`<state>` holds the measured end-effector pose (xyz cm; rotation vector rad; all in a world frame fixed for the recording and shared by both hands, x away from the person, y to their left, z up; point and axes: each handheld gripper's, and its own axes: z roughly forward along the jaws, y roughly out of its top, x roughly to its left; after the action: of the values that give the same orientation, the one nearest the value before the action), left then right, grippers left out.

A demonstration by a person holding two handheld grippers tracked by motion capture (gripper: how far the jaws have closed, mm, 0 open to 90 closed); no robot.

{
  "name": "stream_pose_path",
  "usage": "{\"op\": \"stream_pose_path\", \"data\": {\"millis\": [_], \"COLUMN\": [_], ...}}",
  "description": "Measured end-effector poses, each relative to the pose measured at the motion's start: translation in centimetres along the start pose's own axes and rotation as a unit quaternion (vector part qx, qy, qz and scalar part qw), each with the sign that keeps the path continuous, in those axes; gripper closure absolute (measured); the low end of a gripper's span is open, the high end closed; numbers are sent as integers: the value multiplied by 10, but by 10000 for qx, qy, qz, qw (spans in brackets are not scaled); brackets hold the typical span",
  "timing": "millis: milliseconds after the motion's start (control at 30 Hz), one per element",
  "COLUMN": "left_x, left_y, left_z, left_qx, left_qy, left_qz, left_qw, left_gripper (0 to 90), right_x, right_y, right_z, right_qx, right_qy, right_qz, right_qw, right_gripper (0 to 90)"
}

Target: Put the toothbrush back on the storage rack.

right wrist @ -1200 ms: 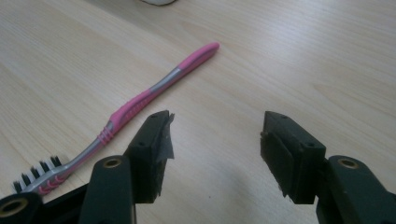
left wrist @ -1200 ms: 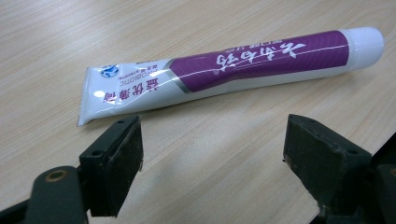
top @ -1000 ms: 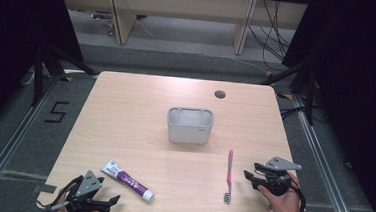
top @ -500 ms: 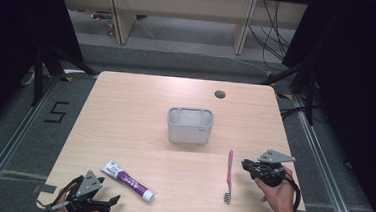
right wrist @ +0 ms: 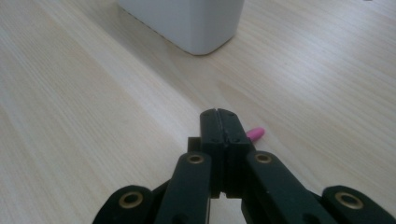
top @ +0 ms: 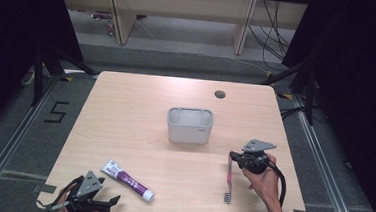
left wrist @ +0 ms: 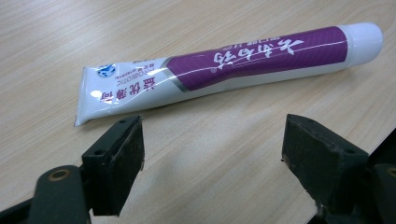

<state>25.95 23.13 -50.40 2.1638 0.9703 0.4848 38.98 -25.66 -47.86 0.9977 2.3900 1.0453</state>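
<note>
Pink and slim, the toothbrush point(top: 229, 175) lies on the pale wooden surface point(top: 135, 117) toward its 4 o'clock part, handle end pointing to 12 and bristle head to 6. The right hand-held gripper point(top: 233, 156) sits at that handle end, jaws pressed together after closing just now. In the right gripper view the black jaws point(right wrist: 220, 126) meet along one seam, and a pink tip point(right wrist: 255, 134) pokes out at their 3 o'clock side; whether the pads actually pinch the handle or merely rest beside it cannot be made out, since the jaws cover the rest of the brush there.

Down at the 7 o'clock corner, the left hand-held gripper point(top: 105, 203) stands with jaws spread wide and nothing between them. The purple and white toothpaste tube point(left wrist: 219, 70) lies just beyond its tips, apart from both pads, cap toward 4 o'clock in the high view.

At the middle of the surface stands a grey holder point(top: 189, 126), well apart from both grippers; its lower wall point(right wrist: 187, 23) is cut off by the top edge of the right gripper view. A small dark hole point(top: 220, 94) marks the surface near 1 o'clock. Nothing lies between brush and holder.
</note>
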Motion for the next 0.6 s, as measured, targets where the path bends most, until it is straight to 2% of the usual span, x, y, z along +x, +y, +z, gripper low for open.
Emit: {"op": "stream_pose_path", "data": {"millis": [100, 167, 233, 267, 300, 333, 367, 433, 533, 600], "left_x": [1, 1, 0, 0, 0, 0, -1, 0, -1, 1], "left_y": [0, 0, 0, 0, 0, 0, 0, 0, 0, 1], "left_z": [0, 0, 0, 0, 0, 0, -1, 0, 0, -1], "left_qx": [-34, -15, -3, 9, 33, 33, 61, 50, 45, 98], "left_qy": [2, -12, 0, -13, -17, -17, -13, -30, -36, -5], "left_qz": [39, 52, 17, 16, 26, 26, 15, 45, 54, 212], "left_qw": [10000, 10000, 10000, 10000, 10000, 10000, 10000, 10000, 10000, 9997], "left_gripper": [208, 209, 209, 210, 211, 214, 214, 214, 214, 214], "right_x": [1, 0, 0, -1, -3, -3, -1, -4, -5, -5], "right_y": [3, 5, 5, 4, 4, 4, 4, 5, 5, 4], "right_z": [5, 13, 16, 19, 21, 21, 22, 26, 28, 32], "right_qx": [104, 87, 251, 305, 246, 246, 339, 342, 455, 515], "right_qy": [16, 26, 55, 86, 59, 59, 48, 27, 35, 23], "right_qz": [74, -6, 135, 102, -53, -53, 134, 98, 198, 201], "right_qw": [9999, 10000, 9996, 9994, 9997, 9997, 9993, 9994, 9988, 9985], "right_gripper": [900, 900, 900, 900, 900, 900, 900, 900, 900, 900]}}
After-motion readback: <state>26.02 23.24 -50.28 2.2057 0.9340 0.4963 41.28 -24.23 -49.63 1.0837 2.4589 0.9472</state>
